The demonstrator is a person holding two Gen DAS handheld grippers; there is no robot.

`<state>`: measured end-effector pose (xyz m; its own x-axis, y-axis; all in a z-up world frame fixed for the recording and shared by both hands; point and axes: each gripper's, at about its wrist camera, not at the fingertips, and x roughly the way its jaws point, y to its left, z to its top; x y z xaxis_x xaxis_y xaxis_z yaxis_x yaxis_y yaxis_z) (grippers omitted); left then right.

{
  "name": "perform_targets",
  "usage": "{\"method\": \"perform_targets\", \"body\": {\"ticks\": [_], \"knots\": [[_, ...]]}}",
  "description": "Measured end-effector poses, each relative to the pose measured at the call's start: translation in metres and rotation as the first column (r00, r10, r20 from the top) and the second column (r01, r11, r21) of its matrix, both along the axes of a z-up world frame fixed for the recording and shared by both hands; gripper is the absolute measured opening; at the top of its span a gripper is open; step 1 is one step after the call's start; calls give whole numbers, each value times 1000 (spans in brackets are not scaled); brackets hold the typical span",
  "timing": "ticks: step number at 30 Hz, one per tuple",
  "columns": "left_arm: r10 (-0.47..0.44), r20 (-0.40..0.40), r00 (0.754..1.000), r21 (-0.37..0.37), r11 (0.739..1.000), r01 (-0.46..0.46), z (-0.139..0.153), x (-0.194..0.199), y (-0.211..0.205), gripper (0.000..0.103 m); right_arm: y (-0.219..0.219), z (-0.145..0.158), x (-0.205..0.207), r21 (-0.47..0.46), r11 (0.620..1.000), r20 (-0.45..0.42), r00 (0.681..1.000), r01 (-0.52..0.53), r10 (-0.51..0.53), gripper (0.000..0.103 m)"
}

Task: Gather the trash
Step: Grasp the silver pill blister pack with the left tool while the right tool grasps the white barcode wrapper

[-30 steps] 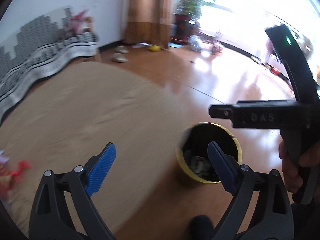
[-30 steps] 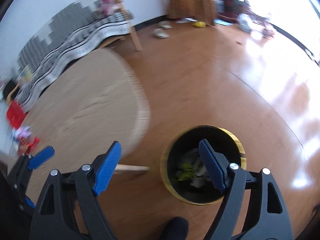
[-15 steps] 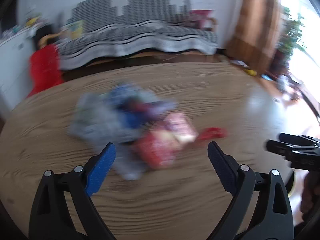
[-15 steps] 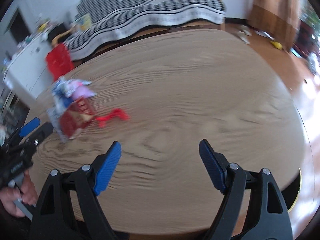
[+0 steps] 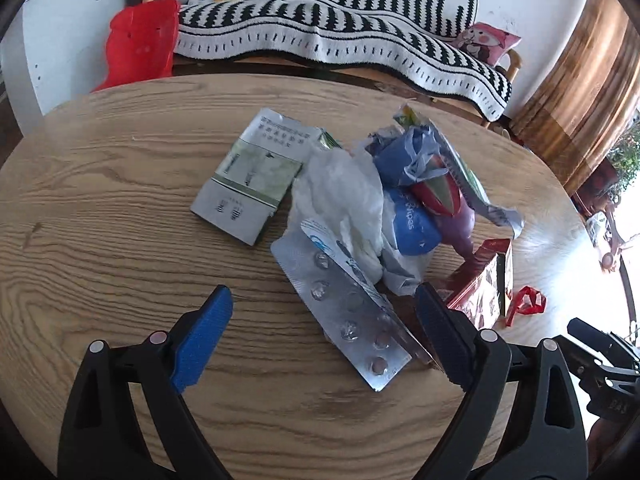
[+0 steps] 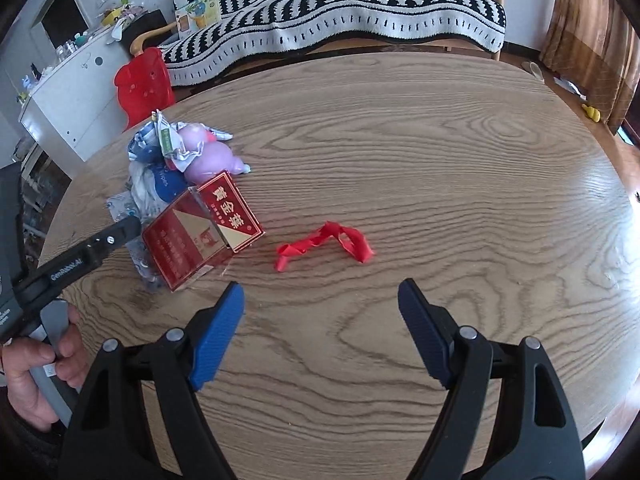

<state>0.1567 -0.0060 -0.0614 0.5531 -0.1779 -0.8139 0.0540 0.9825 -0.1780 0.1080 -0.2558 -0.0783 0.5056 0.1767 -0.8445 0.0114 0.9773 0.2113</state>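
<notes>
The left tongs [image 5: 322,338] hang over the wooden table [image 5: 100,216] with their blue jaws spread wide and just narrowing; the near end of a silver blister pack [image 5: 352,316] lies between them, but the pads do not press on it. The pack slants up into a heap of trash near the table's middle: a crumpled white tissue [image 5: 344,200], a blue wipes packet [image 5: 412,220], a torn foil wrapper [image 5: 460,168] draped over the top and a purple bottle-like thing [image 5: 460,224] behind. Left of the heap, just apart from it, a flat grey-and-white box [image 5: 252,176] lies face up. On the heap's right side a red cigarette carton [image 5: 486,284] lies on its side with its flap open, and a scrap of red ribbon [image 5: 526,304] lies just beyond it on bare wood.

The right tongs [image 6: 320,336] stand open with nothing between the jaws, poised above bare table; the red ribbon [image 6: 324,246] lies ahead of them, near but untouched, and the red carton [image 6: 200,232] sits to its left against the heap. In the right wrist view a hand [image 6: 36,364] grips the handle of the left tool at the lower left edge.

Behind the table stand a sofa under a black-and-white striped throw [image 5: 340,36], a red plastic chair [image 5: 140,44] and a white cabinet [image 6: 72,100]
</notes>
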Motion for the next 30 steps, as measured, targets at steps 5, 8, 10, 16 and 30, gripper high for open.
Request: {"method": "perform_targets", "body": {"ticks": [5, 8, 10, 16, 30], "knots": [[-31, 3, 1000, -18, 999, 31, -2, -1, 0, 21, 2, -5, 7, 17, 1000, -10, 1000, -6, 6, 78], [-48, 20, 999, 3, 999, 48, 6, -11, 4, 3, 12, -6, 13, 68, 997, -15, 999, -28, 29, 78], [-59, 30, 998, 8, 998, 58, 10, -19, 9, 3, 21, -8, 16, 118, 992, -25, 999, -45, 48, 78], [-69, 35, 997, 18, 998, 68, 22, -36, 29, 3, 61, -12, 24, 153, 983, -50, 993, -102, 111, 78], [-39, 45, 998, 13, 999, 39, 30, -42, 60, 3, 128, 1, 62, -52, 992, 70, 991, -111, 115, 44]]}}
